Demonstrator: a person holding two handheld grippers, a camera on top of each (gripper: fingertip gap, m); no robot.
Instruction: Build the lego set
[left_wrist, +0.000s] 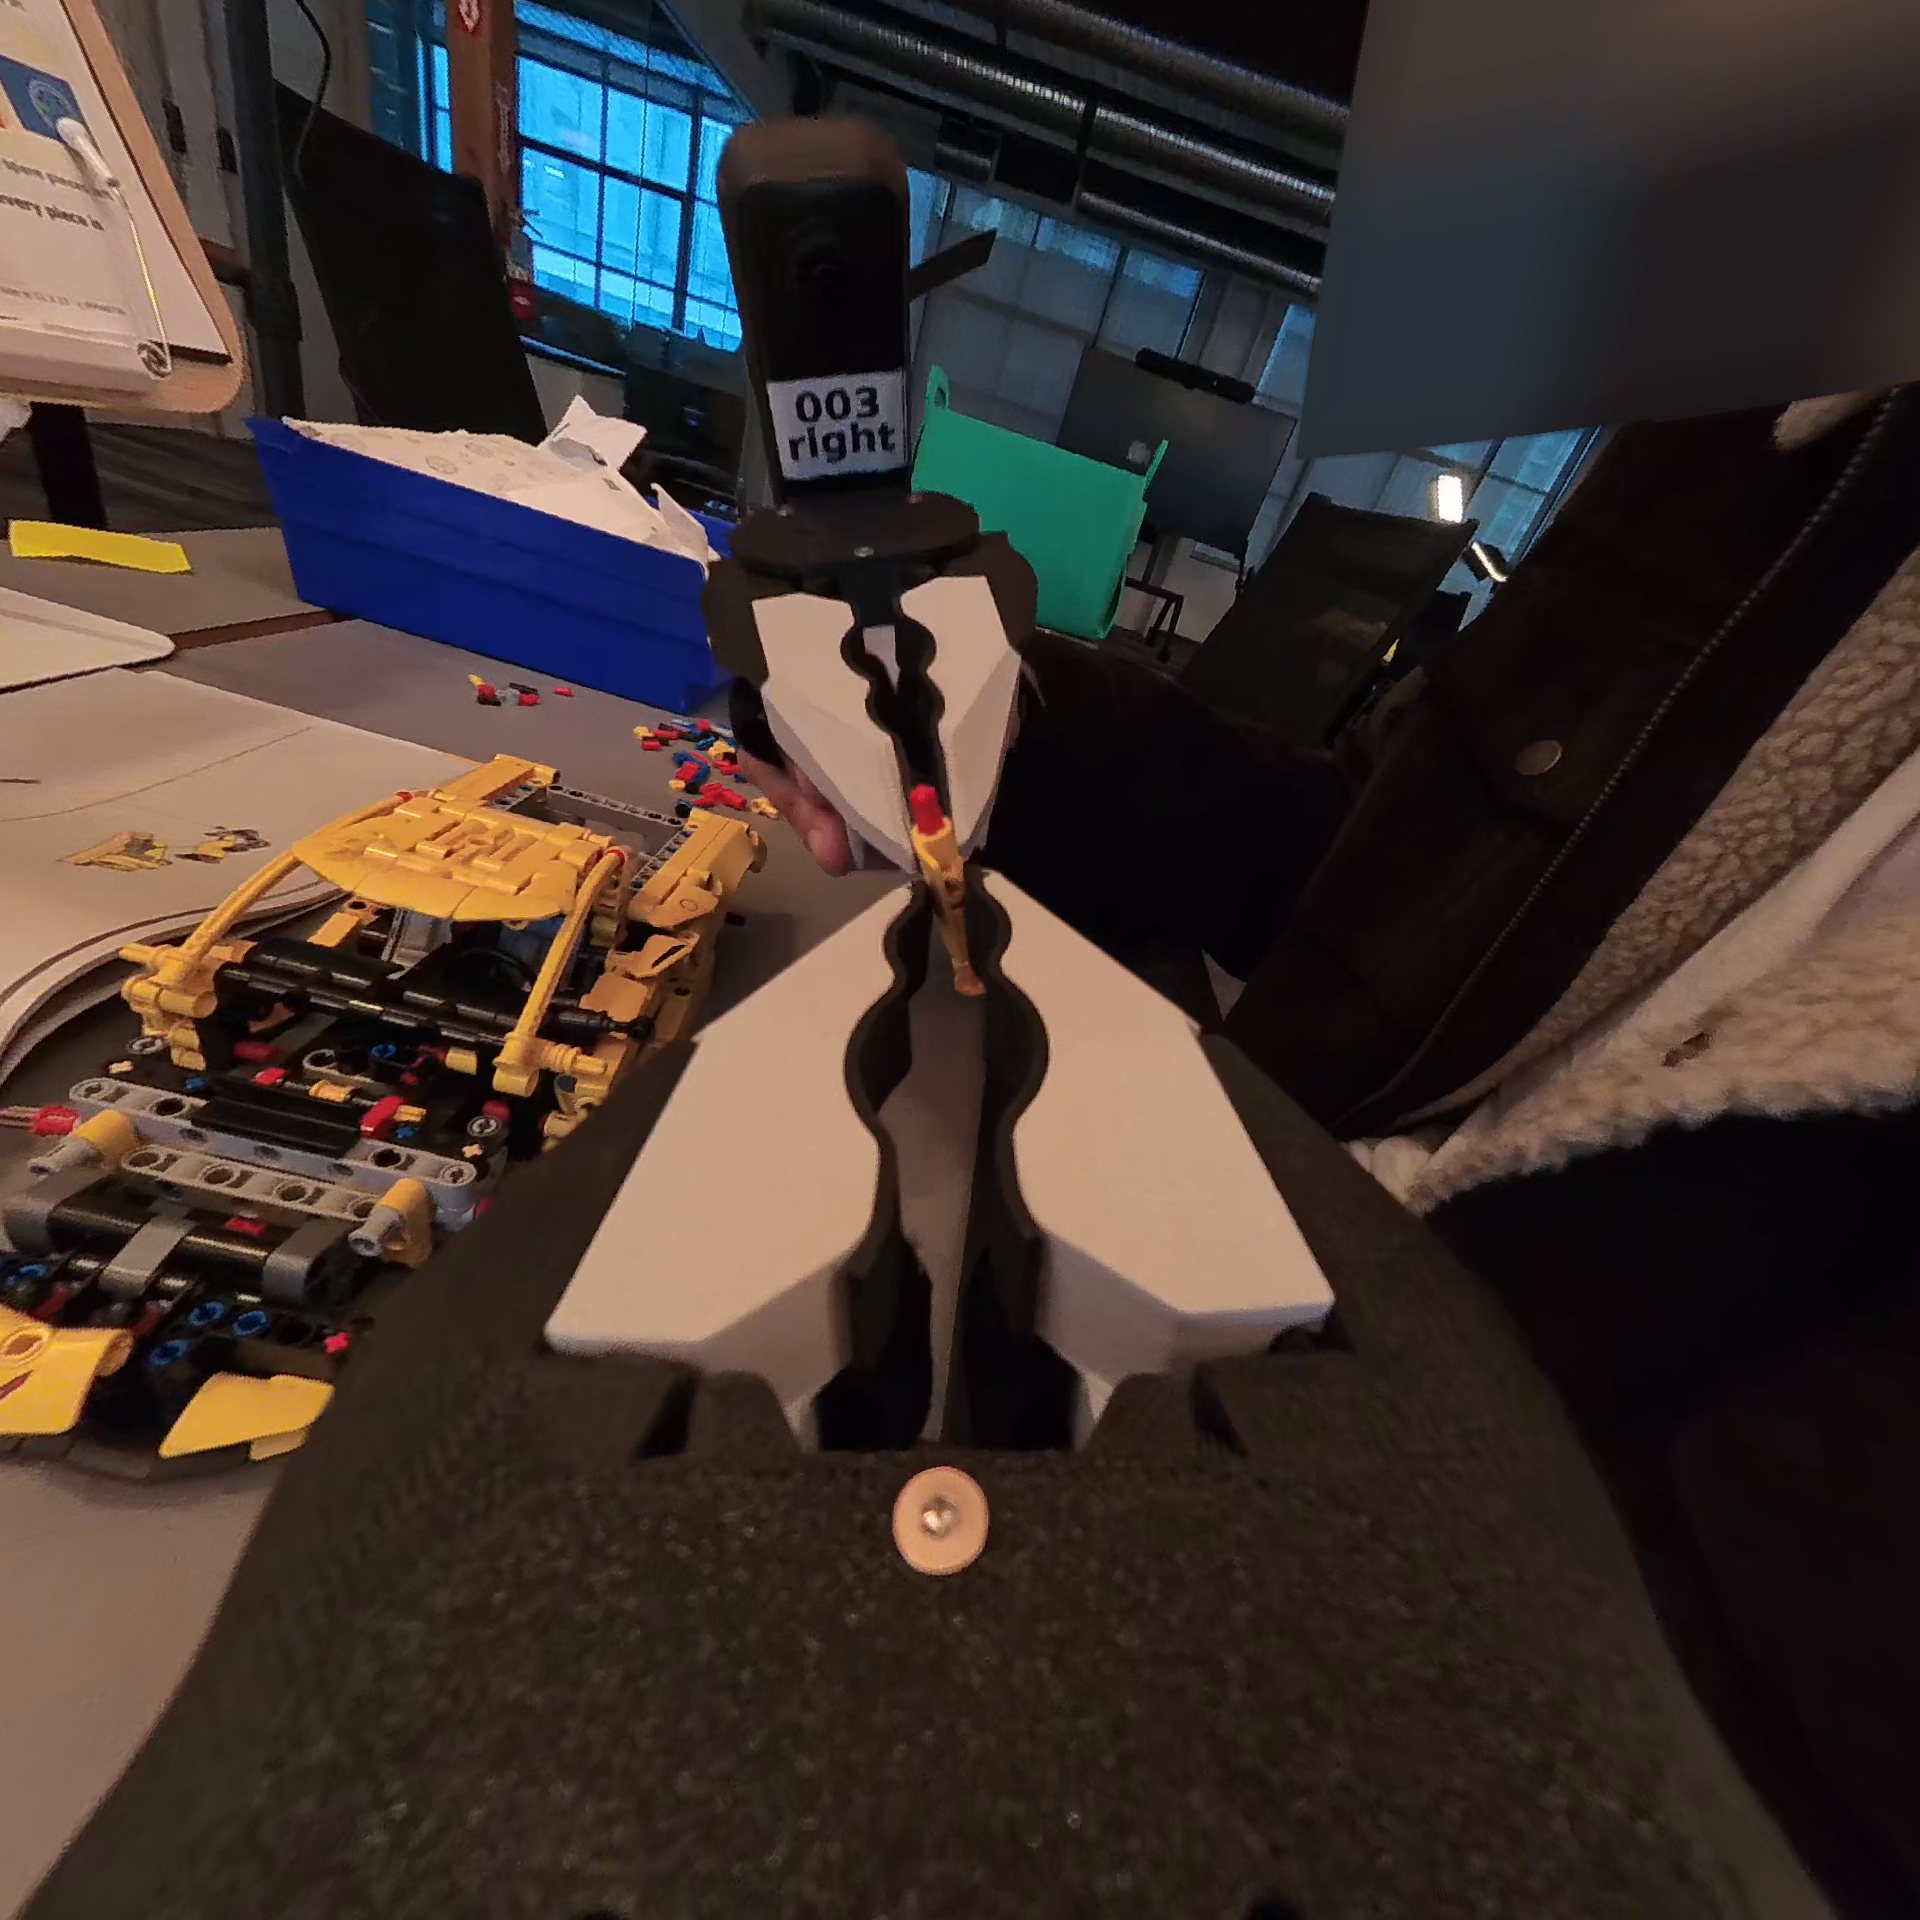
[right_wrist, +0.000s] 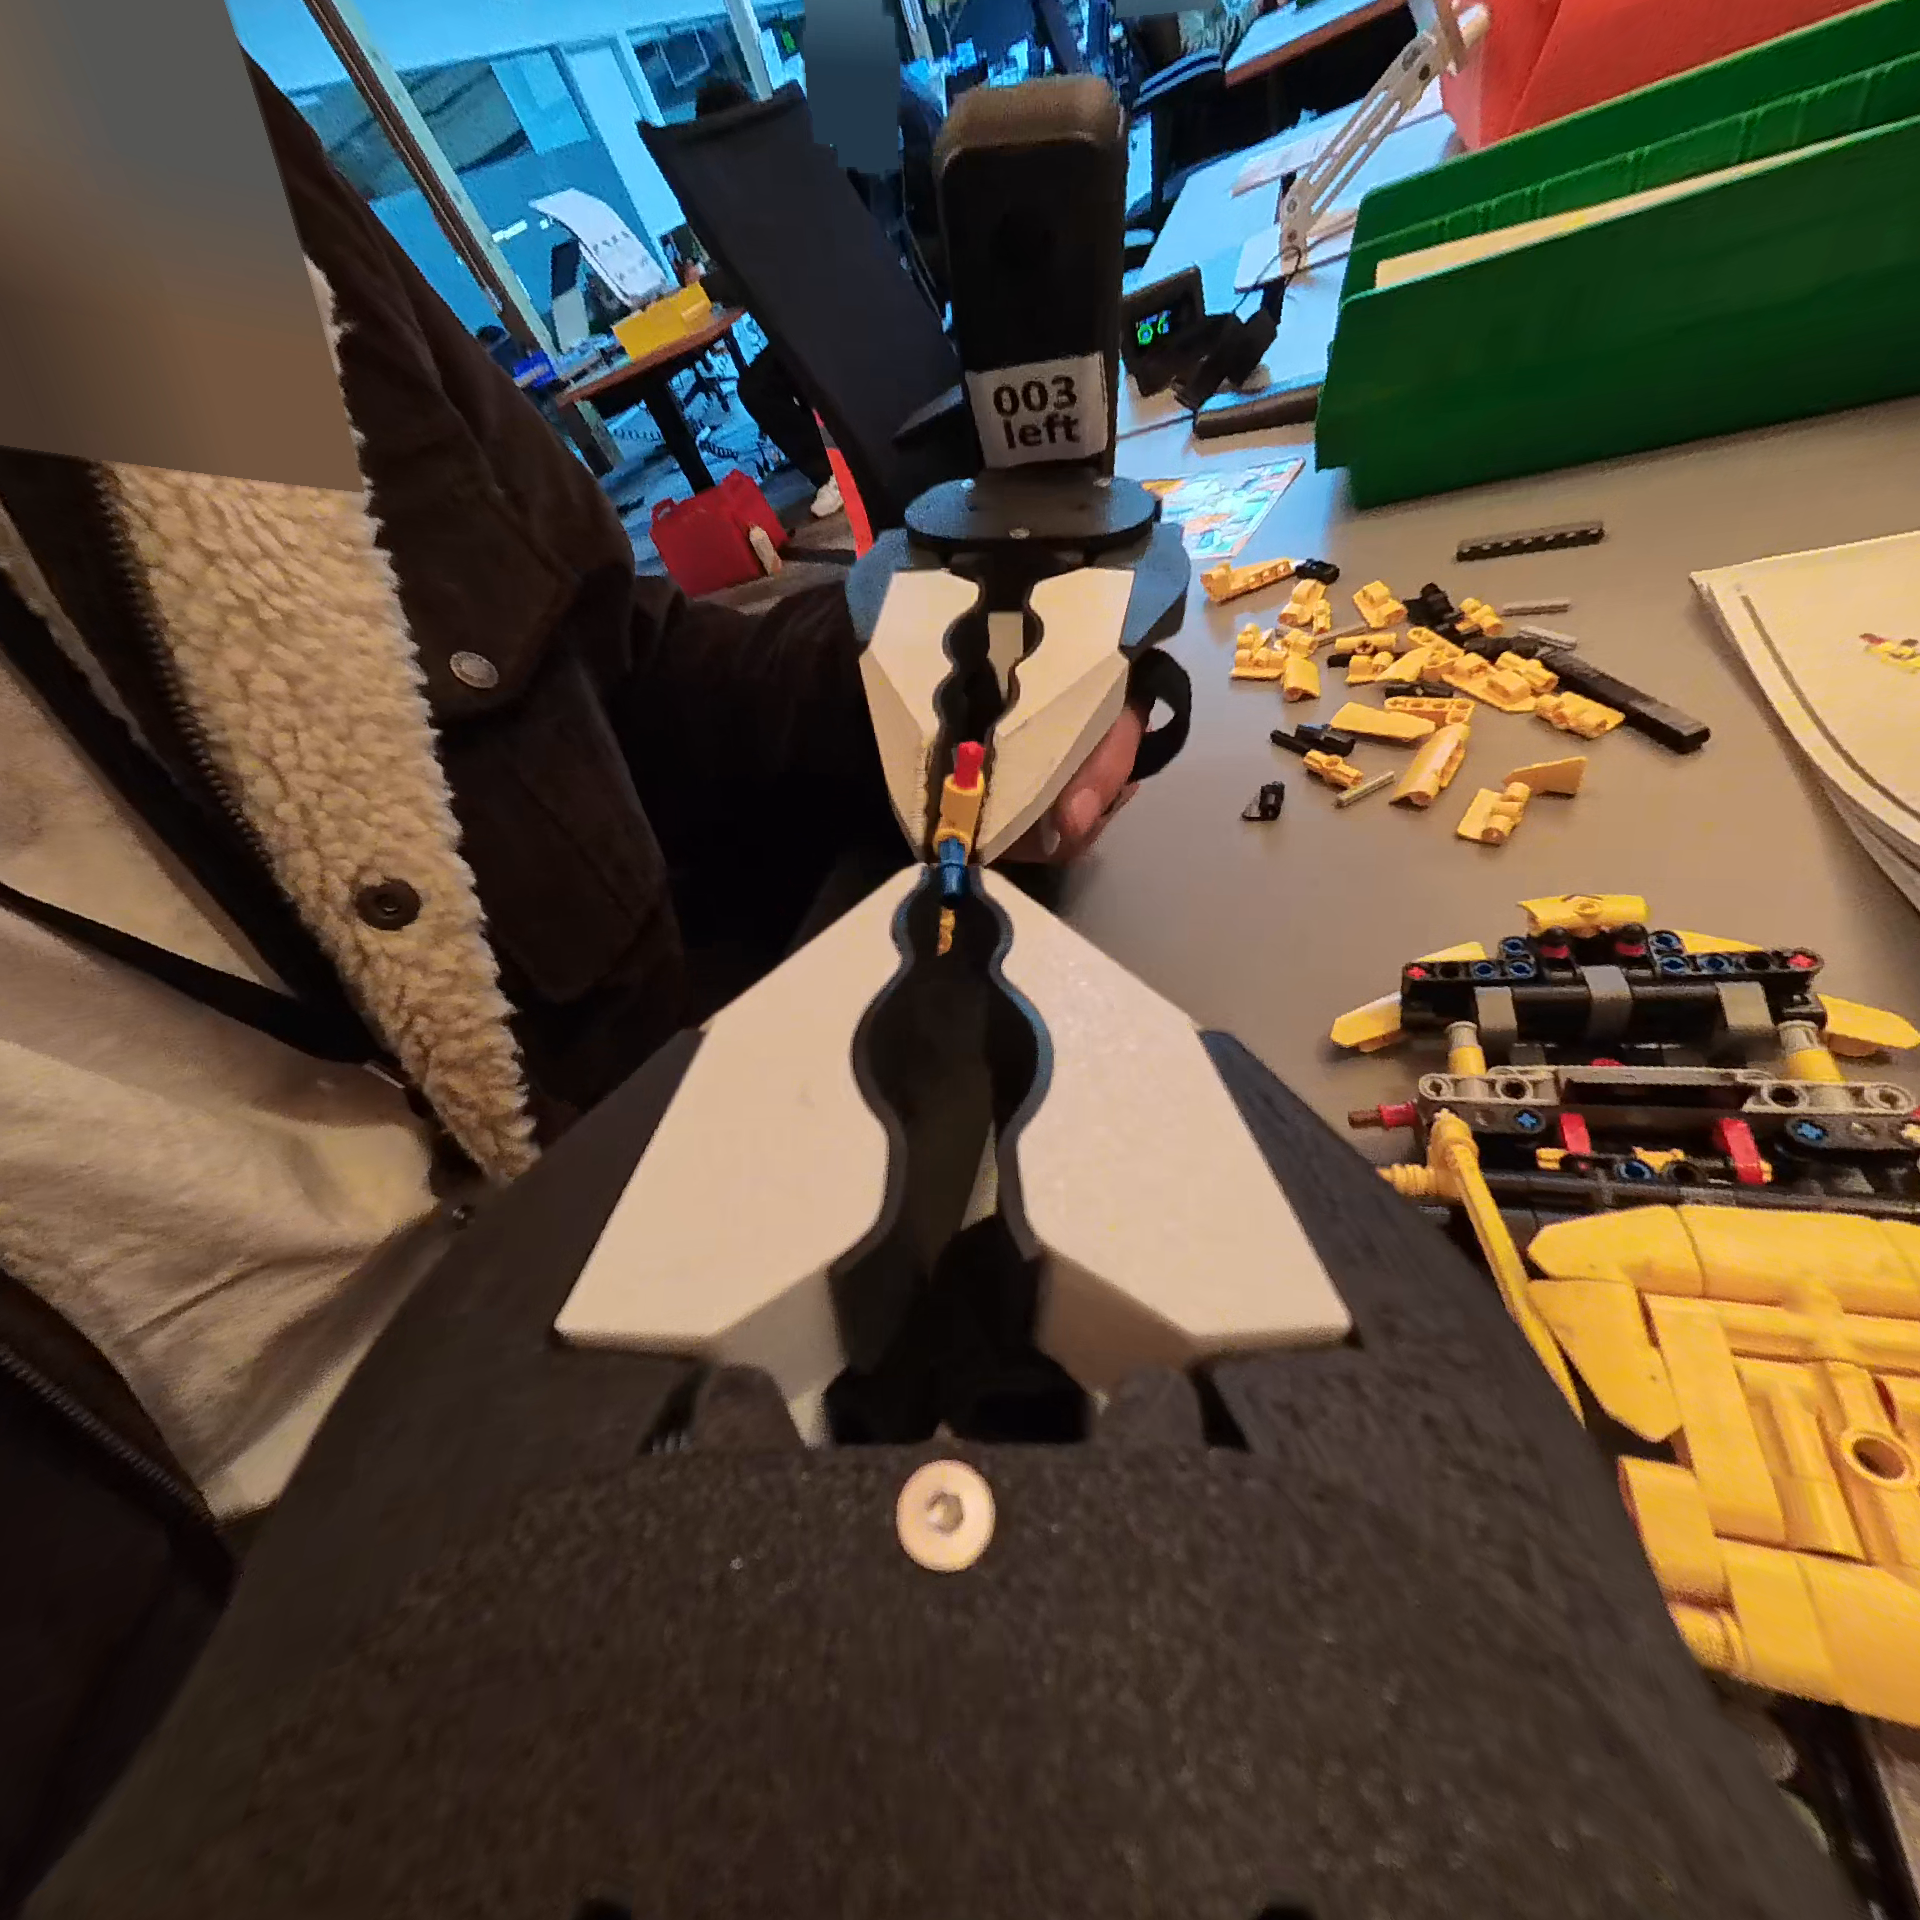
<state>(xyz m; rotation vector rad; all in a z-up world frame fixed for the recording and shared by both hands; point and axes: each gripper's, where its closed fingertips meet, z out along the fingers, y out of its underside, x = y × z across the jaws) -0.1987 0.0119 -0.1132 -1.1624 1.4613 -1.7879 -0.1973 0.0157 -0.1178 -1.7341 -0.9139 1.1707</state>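
Observation:
My left gripper (left_wrist: 940, 891) and right gripper (right_wrist: 943, 883) meet tip to tip in the air beside the table, both shut. Between them is a small yellow Lego piece (left_wrist: 948, 894) with a red pin (left_wrist: 923, 802) at one end. In the right wrist view the yellow piece (right_wrist: 956, 808) also carries a blue pin (right_wrist: 951, 878) at the meeting point. Each gripper pinches one end; I cannot tell whether it is one part or two being joined. The partly built yellow and black car model (left_wrist: 364, 987) lies on the grey table (right_wrist: 1226, 894), also in the right wrist view (right_wrist: 1662, 1226).
Loose yellow and black pieces (right_wrist: 1423, 686) and small red and blue ones (left_wrist: 707, 748) lie scattered on the table. An open instruction booklet (left_wrist: 125, 790) lies under the car. A blue bin (left_wrist: 488, 582) and green bins (right_wrist: 1621, 312) stand behind. A person's fleece-lined jacket (right_wrist: 312, 727) is close by. Only a small space, under 4 cm, lies between the two pairs of fingers.

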